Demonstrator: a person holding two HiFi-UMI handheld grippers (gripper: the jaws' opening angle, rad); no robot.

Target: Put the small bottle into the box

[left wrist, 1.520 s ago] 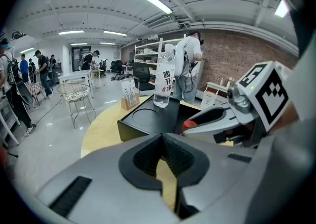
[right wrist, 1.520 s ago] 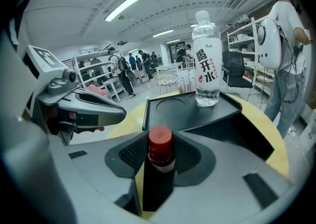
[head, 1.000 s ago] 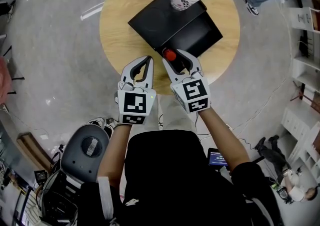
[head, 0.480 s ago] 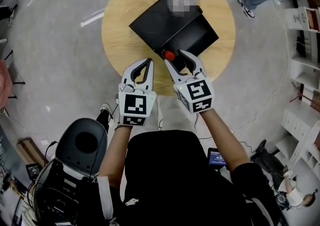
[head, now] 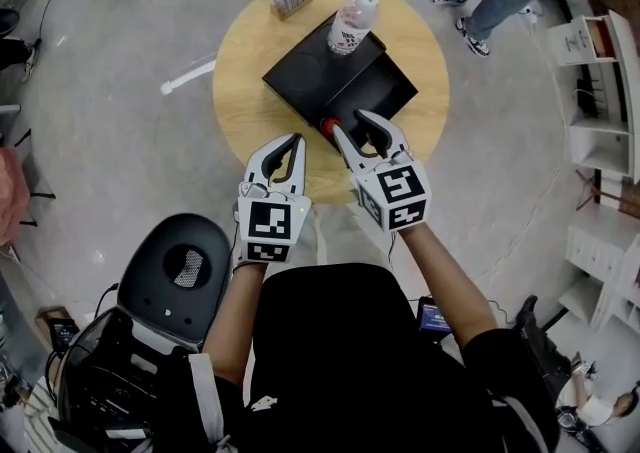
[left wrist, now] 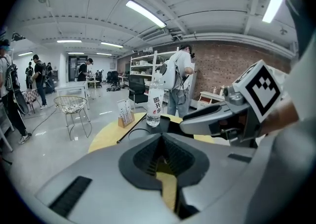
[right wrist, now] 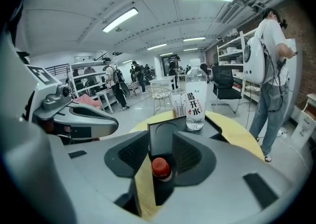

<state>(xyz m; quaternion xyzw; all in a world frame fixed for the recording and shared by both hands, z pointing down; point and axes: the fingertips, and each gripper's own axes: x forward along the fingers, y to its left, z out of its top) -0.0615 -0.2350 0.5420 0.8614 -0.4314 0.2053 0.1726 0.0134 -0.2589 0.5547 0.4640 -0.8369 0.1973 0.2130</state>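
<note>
The red-capped small bottle (right wrist: 161, 167) is standing upright at the near corner of the black box (head: 372, 89) on the round desk (head: 235, 61); whether inside its wall, I cannot tell. The right tongs (head: 350, 122) are hanging released, having just been closing slightly, the bottle showing in their gap, unpressed. The left tongs (head: 296, 140) are clenched, empty. For a grip, I judge, the right tongs should be flanking the body squarely, below the cap.

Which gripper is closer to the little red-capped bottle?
Right. The right hand-held gripper, jaws open, has the bottle just ahead of it; the left hand-held gripper is farther off, to the bottle's left.
</note>
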